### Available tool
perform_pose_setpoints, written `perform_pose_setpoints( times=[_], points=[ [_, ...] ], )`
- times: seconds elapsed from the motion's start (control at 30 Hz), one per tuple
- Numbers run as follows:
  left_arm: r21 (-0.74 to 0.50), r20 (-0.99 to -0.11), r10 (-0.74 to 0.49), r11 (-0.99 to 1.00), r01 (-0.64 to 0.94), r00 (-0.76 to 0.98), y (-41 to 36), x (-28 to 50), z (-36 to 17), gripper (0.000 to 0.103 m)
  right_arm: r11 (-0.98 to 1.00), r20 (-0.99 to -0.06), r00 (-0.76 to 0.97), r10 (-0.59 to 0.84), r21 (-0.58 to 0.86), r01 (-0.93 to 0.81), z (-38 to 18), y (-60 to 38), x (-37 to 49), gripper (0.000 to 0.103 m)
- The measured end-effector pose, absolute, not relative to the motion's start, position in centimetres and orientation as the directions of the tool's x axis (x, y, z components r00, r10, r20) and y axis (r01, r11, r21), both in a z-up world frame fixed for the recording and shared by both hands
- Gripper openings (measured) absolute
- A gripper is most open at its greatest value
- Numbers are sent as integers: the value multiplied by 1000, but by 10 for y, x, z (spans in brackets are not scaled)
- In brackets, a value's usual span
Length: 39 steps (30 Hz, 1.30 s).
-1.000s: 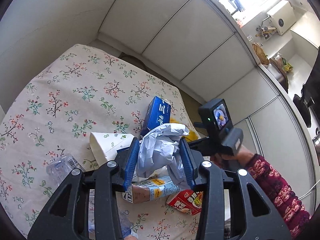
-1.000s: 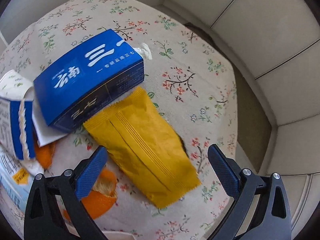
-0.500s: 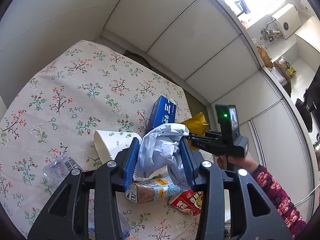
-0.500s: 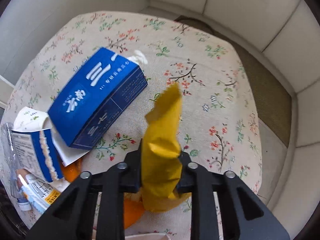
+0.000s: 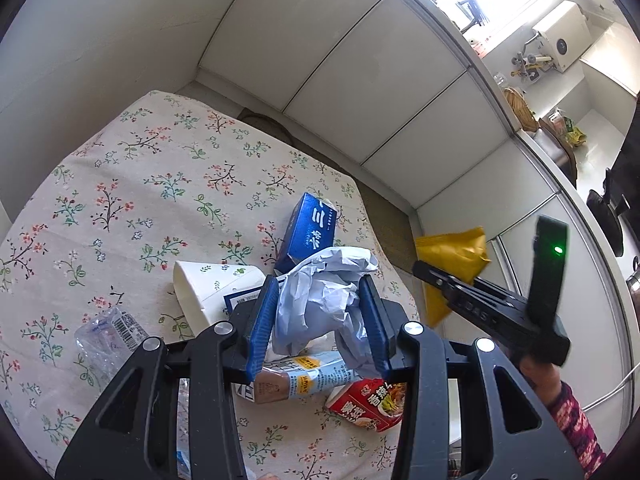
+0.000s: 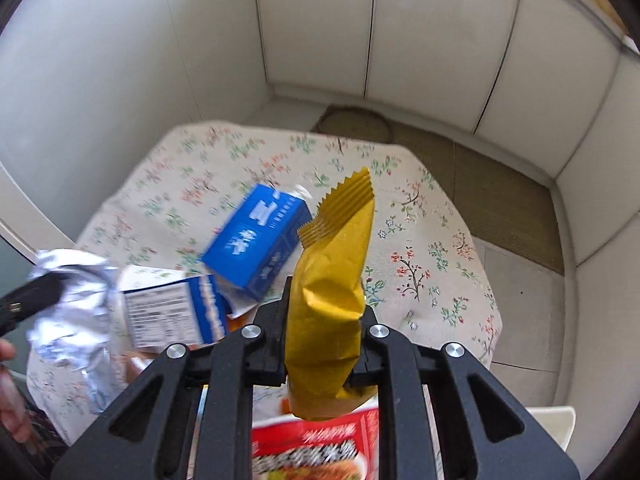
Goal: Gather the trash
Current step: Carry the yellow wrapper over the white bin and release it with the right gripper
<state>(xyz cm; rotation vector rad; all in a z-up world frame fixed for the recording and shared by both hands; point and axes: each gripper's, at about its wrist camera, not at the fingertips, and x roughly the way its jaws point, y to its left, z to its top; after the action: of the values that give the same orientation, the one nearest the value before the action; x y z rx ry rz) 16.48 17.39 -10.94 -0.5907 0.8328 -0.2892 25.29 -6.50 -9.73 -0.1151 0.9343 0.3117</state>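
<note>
Yellow wrapper (image 6: pixel 332 304): pinched tight in right gripper (image 6: pixel 324 320), lifted clear for binning
Paper wad (image 5: pixel 324 292): clamped by left gripper (image 5: pixel 320 320), ready too

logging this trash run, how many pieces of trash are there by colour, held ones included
blue: 1, blue box
yellow: 1, yellow wrapper
silver: 1, crumpled foil
white: 1, paper cup
clear: 1, plastic bottle
red: 1, red packet
blue and white: 1, milk carton
pale blue: 1, drink packet
total: 8
</note>
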Motion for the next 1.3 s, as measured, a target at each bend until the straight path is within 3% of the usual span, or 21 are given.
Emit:
perform_pose_setpoints(
  times=[0.4, 0.83, 1.03, 1.3],
  points=[
    [-533, -548, -415, 842, 79, 727, 139, 128, -71, 39, 971, -682, 700, 212, 66, -230, -51, -77, 165, 18],
    [-488, -481, -382, 865, 121, 789, 79, 77, -40, 39, 999, -577, 816, 21, 35, -2, -29, -162, 107, 18],
    [-459, -487, -402, 873, 164, 775, 46, 68, -30, 39, 989, -572, 816, -85, 48, 137, -35, -213, 98, 18],
    [-400, -499, -423, 887, 232, 757, -3, 59, -20, 39, 937, -647, 720, -249, 26, 348, -68, -282, 78, 19]
  ],
)
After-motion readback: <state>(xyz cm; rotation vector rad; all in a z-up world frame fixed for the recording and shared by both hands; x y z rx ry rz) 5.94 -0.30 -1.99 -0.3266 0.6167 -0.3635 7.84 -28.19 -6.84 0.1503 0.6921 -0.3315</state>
